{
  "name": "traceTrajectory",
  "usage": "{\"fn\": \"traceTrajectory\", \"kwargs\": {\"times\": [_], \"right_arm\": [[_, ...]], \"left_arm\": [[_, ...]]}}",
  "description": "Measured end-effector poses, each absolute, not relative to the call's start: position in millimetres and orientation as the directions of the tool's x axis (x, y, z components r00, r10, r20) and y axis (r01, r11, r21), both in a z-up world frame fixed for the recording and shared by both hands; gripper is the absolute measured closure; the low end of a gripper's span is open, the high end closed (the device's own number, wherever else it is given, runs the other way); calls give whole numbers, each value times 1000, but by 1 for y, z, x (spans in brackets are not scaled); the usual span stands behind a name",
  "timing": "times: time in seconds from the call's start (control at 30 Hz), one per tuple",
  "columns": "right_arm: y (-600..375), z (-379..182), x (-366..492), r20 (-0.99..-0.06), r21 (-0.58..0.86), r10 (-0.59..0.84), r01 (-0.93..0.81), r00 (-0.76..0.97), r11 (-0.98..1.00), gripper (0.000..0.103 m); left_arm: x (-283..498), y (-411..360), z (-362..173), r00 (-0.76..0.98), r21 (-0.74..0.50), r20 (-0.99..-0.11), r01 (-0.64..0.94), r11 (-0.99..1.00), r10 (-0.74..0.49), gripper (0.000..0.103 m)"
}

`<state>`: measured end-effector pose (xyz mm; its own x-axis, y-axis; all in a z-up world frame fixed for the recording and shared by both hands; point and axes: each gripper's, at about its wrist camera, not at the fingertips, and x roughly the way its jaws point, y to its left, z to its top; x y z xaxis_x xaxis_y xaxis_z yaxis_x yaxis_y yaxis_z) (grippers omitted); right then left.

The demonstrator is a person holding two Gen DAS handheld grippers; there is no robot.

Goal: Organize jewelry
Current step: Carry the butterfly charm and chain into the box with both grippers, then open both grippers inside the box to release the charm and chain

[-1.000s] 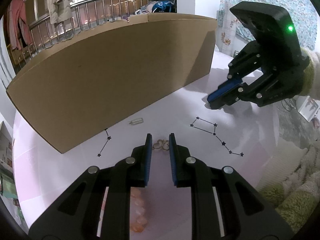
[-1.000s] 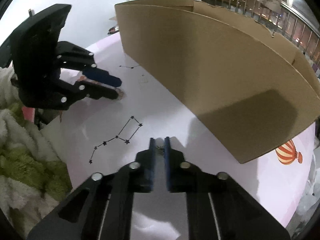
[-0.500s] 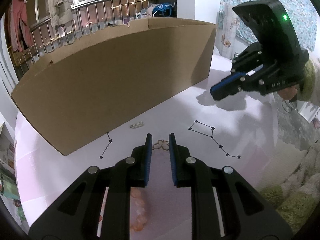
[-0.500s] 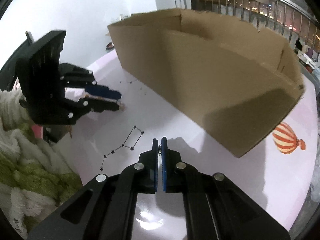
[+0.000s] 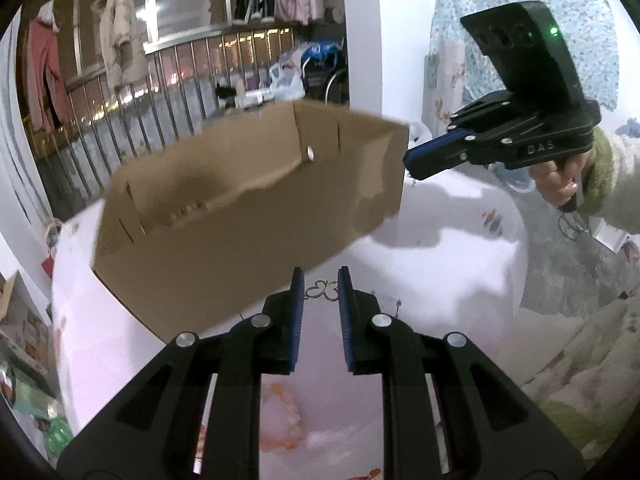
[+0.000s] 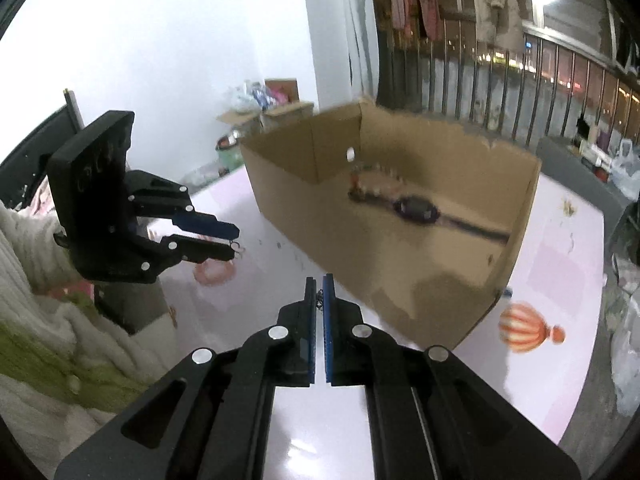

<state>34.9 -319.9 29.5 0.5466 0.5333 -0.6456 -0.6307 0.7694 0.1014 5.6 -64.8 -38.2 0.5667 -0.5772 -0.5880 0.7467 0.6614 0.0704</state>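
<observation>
Both grippers hang near the cardboard box [image 6: 384,220]'s near rim, over the bare pink table [image 6: 560,248]. The left gripper [image 5: 319,280] grips a butterfly trinket [image 5: 325,290]; the right gripper [image 6: 319,290] pinches what may be a chain [image 6: 319,300]. Only the right wrist view shows a watch [image 6: 416,209] inside

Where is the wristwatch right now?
The wristwatch lies on the floor of the open cardboard box, seen in the right wrist view, just right of a beaded bracelet near the box's back corner.
</observation>
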Motion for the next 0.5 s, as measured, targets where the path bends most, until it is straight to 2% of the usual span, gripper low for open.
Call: {"fn": "traceTrajectory", "kwargs": {"times": [0.3, 0.5], "right_arm": [[-317, 83, 67, -534, 65, 576, -649, 619, 758, 100], [-319, 73, 105, -551, 65, 565, -644, 614, 763, 100]], "left_arm": [[31, -58, 18, 608, 104, -516, 744, 661, -604, 87], [84, -71, 16, 613, 84, -543, 720, 689, -574, 87]]}}
